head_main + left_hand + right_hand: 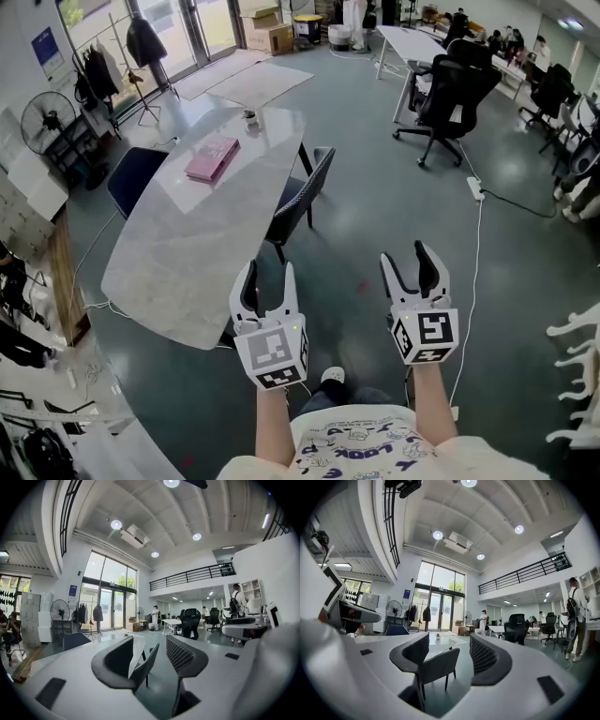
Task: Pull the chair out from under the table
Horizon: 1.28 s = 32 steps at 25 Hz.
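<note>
Chair [302, 195] stood ahead of both grippers, well apart, its seat close against the marble table [169, 253]. Left gripper [269, 274] and right gripper [406, 258] gaped empty; reaching, grasping and pulling seemingly remained.

The chair [302, 197] stands well ahead of the left gripper's [269, 274] jaws and ahead-left of the right gripper's [405, 255], partly under the table [178, 253]. A book [213, 157] lies on the table's far half.
</note>
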Each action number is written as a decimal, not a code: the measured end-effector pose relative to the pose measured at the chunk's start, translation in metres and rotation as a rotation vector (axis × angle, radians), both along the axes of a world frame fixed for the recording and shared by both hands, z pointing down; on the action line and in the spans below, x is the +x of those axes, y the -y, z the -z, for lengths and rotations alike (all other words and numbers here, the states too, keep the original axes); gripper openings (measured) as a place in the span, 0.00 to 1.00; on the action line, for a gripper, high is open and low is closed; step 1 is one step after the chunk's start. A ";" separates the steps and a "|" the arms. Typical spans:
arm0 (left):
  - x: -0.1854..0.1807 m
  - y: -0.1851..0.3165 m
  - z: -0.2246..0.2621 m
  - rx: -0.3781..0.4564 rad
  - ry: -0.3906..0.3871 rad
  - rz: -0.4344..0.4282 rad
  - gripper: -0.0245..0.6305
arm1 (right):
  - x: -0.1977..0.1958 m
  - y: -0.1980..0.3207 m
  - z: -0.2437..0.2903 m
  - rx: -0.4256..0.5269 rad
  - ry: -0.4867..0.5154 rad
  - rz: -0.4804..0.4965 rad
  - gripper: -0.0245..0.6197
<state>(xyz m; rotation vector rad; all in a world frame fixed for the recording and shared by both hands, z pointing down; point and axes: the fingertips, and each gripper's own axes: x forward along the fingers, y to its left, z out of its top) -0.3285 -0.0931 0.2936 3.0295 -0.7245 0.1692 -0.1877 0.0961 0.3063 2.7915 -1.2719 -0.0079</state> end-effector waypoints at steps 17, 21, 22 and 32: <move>0.066 0.039 -0.033 -0.011 0.057 -0.056 0.40 | 0.060 0.029 -0.024 -0.046 0.035 -0.043 0.50; 0.092 0.045 -0.036 -0.003 0.074 -0.047 0.40 | 0.090 0.038 -0.028 -0.052 0.039 -0.028 0.50; 0.100 0.050 -0.037 0.001 0.079 -0.038 0.40 | 0.099 0.043 -0.029 -0.056 0.040 -0.019 0.50; 0.197 0.094 -0.050 0.005 0.125 0.019 0.41 | 0.198 0.107 -0.039 -0.076 0.032 0.095 0.51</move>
